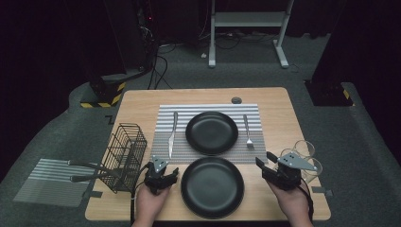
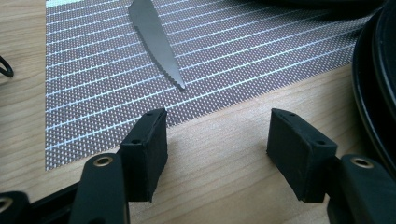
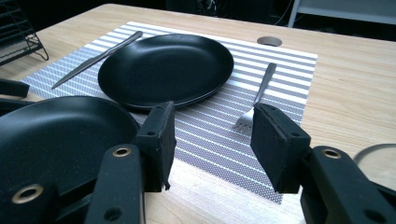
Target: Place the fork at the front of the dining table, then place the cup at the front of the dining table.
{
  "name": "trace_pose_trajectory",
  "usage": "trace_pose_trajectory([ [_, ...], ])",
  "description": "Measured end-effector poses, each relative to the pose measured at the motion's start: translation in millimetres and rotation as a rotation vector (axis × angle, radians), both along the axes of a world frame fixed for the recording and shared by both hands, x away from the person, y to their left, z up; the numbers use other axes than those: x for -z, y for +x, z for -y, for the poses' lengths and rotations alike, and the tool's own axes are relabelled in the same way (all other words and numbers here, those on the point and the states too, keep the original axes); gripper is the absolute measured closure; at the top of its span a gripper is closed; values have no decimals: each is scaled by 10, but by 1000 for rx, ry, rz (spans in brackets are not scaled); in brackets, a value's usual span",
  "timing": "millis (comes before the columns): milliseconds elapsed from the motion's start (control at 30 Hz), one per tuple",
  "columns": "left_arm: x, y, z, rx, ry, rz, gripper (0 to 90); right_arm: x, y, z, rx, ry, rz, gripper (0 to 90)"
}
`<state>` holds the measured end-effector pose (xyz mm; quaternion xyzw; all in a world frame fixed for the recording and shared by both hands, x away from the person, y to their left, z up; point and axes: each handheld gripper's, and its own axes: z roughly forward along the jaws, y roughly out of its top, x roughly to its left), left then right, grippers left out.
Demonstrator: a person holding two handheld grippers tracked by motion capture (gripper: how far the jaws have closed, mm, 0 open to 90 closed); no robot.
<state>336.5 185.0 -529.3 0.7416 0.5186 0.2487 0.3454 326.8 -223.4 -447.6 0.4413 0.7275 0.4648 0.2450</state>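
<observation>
Two black plates [image 1: 212,132] [image 1: 212,187], one knife [image 1: 172,134], one fork [image 1: 248,131]

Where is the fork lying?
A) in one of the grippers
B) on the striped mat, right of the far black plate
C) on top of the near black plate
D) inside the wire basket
B: the fork lies flat on the striped mat, just to the right of the far black plate, with no gripper touching it.

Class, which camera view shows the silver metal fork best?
The right gripper view: the silver metal fork lies close on the striped placemat, tines and handle clear. The high view shows it small, right of the far black plate.
</observation>
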Motion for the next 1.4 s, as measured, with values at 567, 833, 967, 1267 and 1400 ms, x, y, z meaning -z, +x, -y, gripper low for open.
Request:
trace_pose_trajectory([
  [567, 2, 5, -2, 4, -8, -2, 382, -96, -2, 241, 74, 30, 38, 491],
  [833, 1, 6, -2, 5, -8, -3, 382, -107, 0, 340, 106, 30, 52, 499],
  [967, 0, 6, -3, 9, -8, -5, 382, -106, -4, 364, 117, 27, 40, 504],
  [1267, 1, 7, -2, 8, -10, -4, 382, -81, 2, 400, 135, 17, 34, 512],
  [1400, 0, 5, 1, 10, -10, -6, 382, -65, 9, 418, 143, 12, 28, 519],
])
